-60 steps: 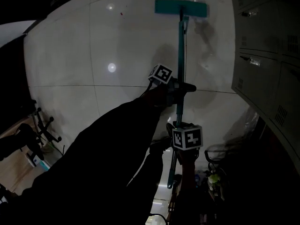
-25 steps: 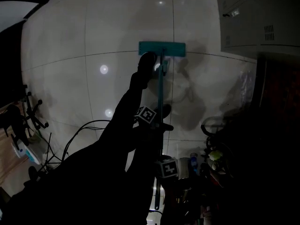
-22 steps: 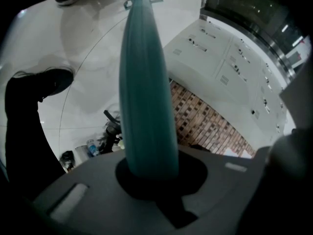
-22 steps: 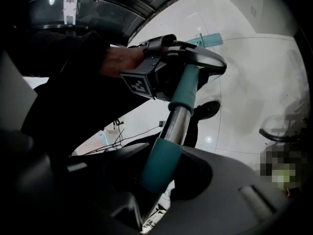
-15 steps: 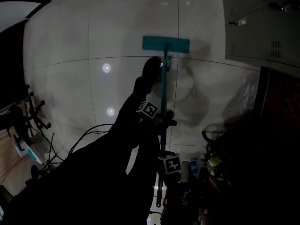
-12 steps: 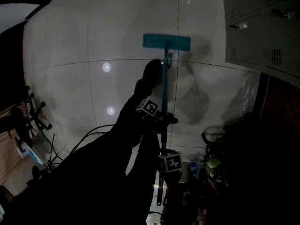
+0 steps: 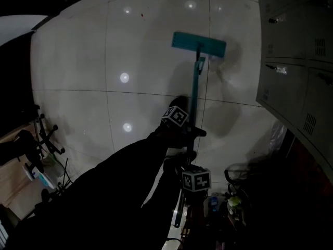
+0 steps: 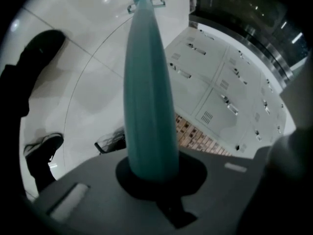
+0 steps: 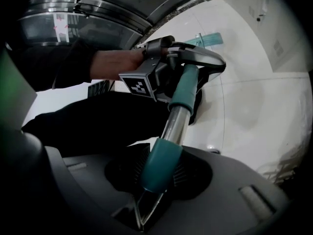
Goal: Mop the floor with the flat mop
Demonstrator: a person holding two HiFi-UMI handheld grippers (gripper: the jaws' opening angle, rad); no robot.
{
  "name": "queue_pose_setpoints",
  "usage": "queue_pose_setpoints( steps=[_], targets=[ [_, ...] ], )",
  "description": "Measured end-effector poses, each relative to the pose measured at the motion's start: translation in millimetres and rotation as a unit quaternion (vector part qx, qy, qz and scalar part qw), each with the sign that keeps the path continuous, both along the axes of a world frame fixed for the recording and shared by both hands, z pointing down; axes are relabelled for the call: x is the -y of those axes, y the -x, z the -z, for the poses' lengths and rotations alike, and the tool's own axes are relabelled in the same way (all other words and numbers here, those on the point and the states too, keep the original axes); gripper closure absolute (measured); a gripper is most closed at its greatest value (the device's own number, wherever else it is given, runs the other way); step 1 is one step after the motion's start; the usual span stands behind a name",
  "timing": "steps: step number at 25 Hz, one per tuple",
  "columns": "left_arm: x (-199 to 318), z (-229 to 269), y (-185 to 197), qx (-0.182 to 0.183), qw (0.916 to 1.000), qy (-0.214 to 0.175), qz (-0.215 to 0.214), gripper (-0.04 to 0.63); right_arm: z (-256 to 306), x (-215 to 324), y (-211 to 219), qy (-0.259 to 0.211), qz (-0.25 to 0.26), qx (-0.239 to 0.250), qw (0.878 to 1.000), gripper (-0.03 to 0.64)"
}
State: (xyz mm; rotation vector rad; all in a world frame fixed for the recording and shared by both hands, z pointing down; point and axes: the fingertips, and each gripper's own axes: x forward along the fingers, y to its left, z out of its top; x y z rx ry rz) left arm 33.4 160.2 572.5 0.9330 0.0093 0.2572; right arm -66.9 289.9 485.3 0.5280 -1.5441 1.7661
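A flat mop with a teal head [image 7: 199,44] rests on the pale tiled floor [image 7: 78,51], its teal pole [image 7: 194,92] running back toward me. My left gripper [image 7: 188,132] is shut on the mop pole partway up; in the left gripper view the pole [image 8: 149,92] fills the gap between the jaws. Lower on the handle, my right gripper [image 7: 193,184] is shut on the teal grip [image 9: 164,163]. The right gripper view shows the left gripper [image 9: 188,80] further along the pole and the mop head [image 9: 208,38] far off.
Grey lockers [image 7: 299,61] line the right side. Dark clutter and a bag [image 7: 239,197] lie at the lower right near my feet. A chair base and cables [image 7: 44,145] sit at the left. Wet streaks [image 7: 229,113] mark the tiles by the lockers.
The mop head has slid forward, away from me and toward the lockers, and both grippers have followed along the pole. The view has swung so the lockers come closer at right.
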Motion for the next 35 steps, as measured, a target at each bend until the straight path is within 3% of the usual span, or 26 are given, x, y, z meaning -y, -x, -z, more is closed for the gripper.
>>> queue_pose_setpoints(
  steps=[10,18,26,35],
  targets=[
    [167.6,-16.7,7.7,-0.006,0.9992,-0.037,0.014,0.58,-27.4,161.0,9.3,-0.029,0.005,-0.027,0.999,0.505],
    [212.4,-12.5,9.3,-0.004,0.9969,-0.063,0.047,0.578,-26.3,197.2,13.3,-0.036,-0.008,-0.022,0.999,0.506],
    [131.7,16.8,8.8,-0.019,0.9959,-0.072,0.052,0.578,-3.9,110.9,3.9,-0.052,0.027,-0.035,0.998,0.506],
    [-42.8,37.4,7.9,-0.014,0.9971,-0.052,0.054,0.578,19.3,-64.7,-11.7,-0.046,0.076,-0.05,0.995,0.508]
  ],
)
